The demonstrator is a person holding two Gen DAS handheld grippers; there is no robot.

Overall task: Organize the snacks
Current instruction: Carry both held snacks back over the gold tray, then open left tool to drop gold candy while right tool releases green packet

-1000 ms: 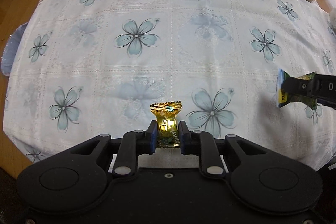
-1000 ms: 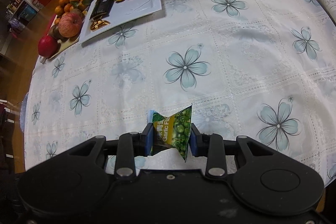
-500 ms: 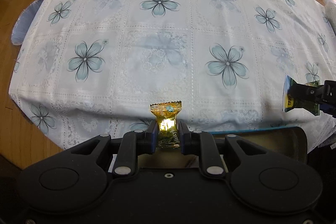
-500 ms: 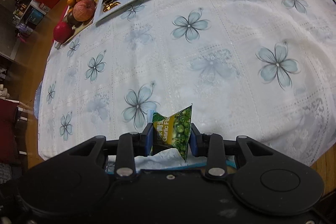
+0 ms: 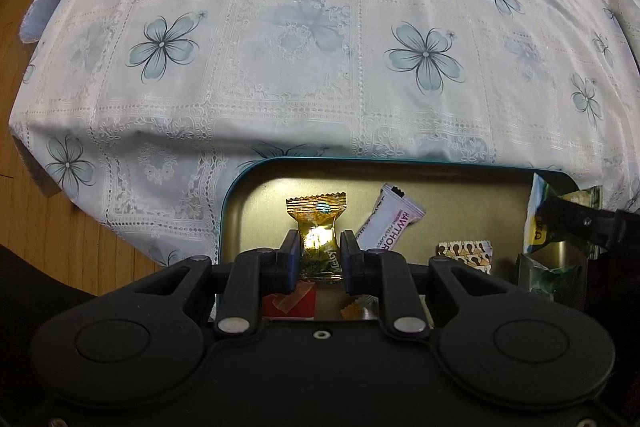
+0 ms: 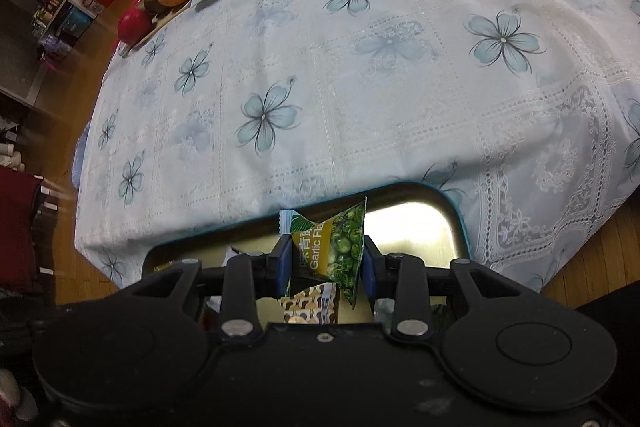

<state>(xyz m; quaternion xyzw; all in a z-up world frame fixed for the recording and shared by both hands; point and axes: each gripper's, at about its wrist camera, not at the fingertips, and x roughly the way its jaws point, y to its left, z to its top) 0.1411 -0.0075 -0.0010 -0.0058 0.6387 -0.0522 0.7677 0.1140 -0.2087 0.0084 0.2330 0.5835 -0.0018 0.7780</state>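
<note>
Snacks hang over the tin tray (image 5: 240,187): left claw (image 5: 319,259) pinches a gold candy (image 5: 317,223), right claw (image 6: 325,259) pinches a garlic pea packet (image 6: 332,247). Next, both should let go at 12 o'clock inside it.

Snack packets (image 5: 390,223) in tin (image 5: 226,211) before table (image 5: 304,39)

A gold-foil candy (image 5: 318,227) is standing upright, hanging over the teal-rimmed tin (image 5: 228,203). A green pea packet (image 6: 332,247), labelled "Garlic", is hanging over the tin's right end; a white Hawthorn bar (image 5: 390,223) is lying tilted inside.
</note>
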